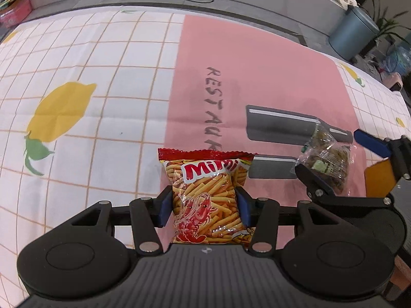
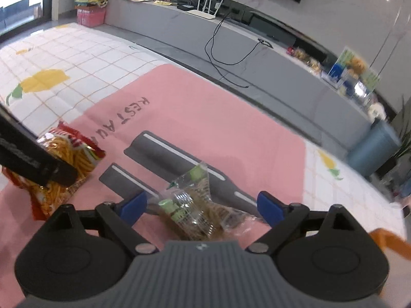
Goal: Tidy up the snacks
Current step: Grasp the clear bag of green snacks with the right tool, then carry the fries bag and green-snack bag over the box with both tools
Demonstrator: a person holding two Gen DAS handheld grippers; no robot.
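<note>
Left wrist view: the red and yellow foil bag of shrimp sticks (image 1: 205,200) is clamped at mid-height between the blue pads of the left gripper (image 1: 204,209), so that it hangs upright and clear of the pink printed cloth (image 1: 269,77). The right gripper (image 1: 334,161) is seen beside it.

Right wrist view: the right gripper (image 2: 201,206) is held wide, with nothing pressed. The clear plastic packet of brown snack (image 2: 195,205) lies on the cloth between its jaws, presumably positioned for a straddling grasp.
</note>
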